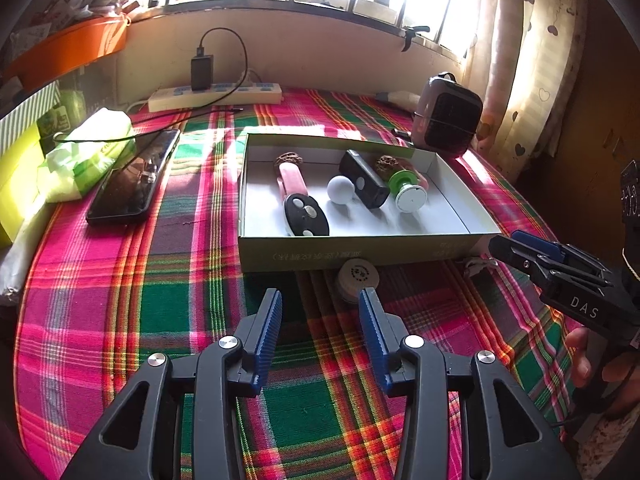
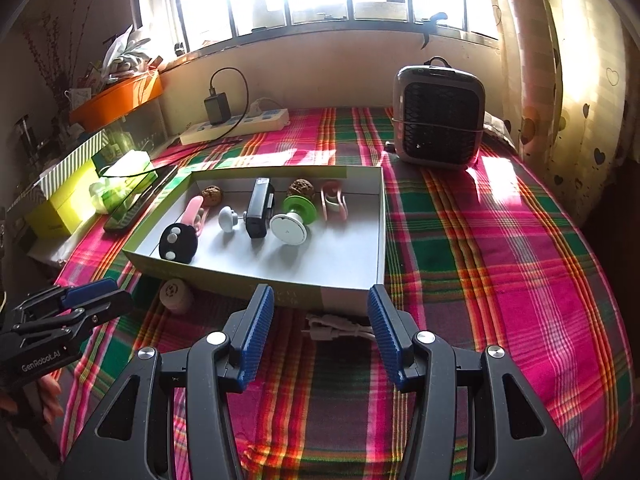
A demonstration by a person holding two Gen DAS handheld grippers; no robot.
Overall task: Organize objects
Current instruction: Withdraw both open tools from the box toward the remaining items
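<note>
Between open right fingers (image 2: 260,320): white cable (image 2: 336,330).

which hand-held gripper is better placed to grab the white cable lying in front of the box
Right. The right hand-held gripper is open with the white cable lying between its fingers, while the left hand-held gripper faces the round cream container instead.

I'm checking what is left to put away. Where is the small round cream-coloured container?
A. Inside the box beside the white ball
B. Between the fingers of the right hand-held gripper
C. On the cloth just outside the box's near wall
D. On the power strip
C: the round cream container lies on the plaid cloth against the near wall of the box, outside it, with nothing gripping it.
</note>
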